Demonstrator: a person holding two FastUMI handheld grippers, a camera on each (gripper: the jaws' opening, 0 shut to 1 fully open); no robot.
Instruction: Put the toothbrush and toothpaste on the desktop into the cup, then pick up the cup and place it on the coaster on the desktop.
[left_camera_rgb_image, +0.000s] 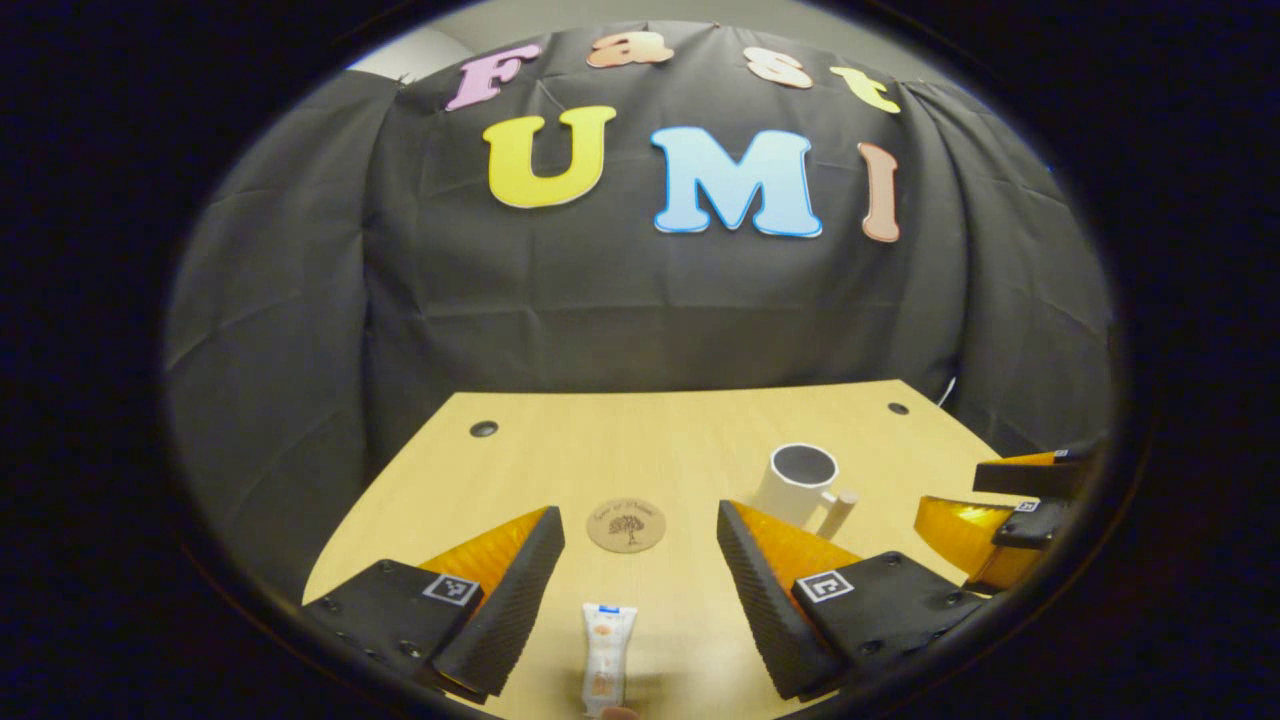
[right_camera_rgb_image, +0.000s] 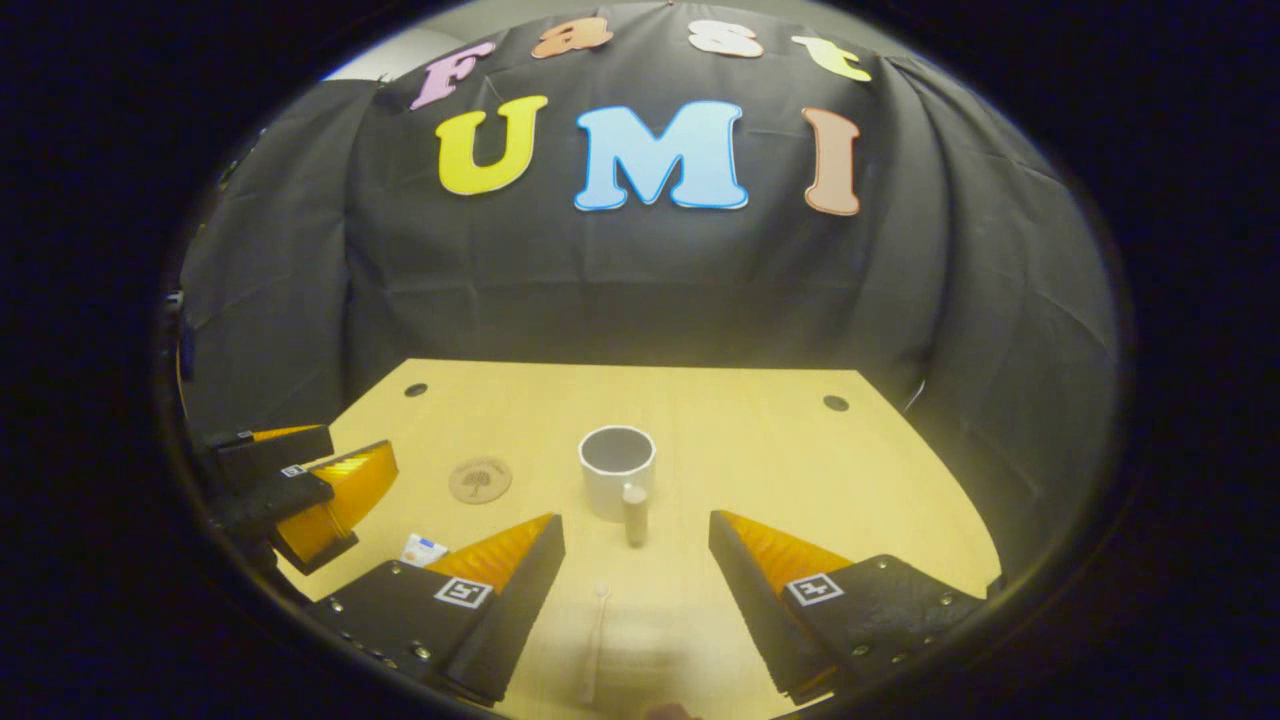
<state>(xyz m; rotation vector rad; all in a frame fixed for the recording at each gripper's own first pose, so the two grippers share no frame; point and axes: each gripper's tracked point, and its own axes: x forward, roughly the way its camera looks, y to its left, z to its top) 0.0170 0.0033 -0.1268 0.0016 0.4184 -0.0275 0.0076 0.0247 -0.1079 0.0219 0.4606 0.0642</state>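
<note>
Hovering over the table (left_camera_rgb_image: 560, 440) with both pairs of jaws wide, toothpaste (left_camera_rgb_image: 608, 640) lying between the left gripper's (left_camera_rgb_image: 640, 570), toothbrush (right_camera_rgb_image: 595, 640) between the right gripper's (right_camera_rgb_image: 637, 570), cup (right_camera_rgb_image: 617, 468) standing beyond, coaster (left_camera_rgb_image: 626, 525) ahead.

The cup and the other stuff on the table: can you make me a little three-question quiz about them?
1. True or false: the toothpaste is already inside the cup.
2. Which thing lies between the jaws of the right gripper? A) the toothbrush B) the coaster C) a spoon
3. Fill in: in the left gripper view, the coaster lies to the ____ of the cup.

Key
1. False. The toothpaste lies flat on the table, between the jaws of the left gripper.
2. A. The toothbrush lies on the table there; the cup looks empty.
3. Left.
</note>
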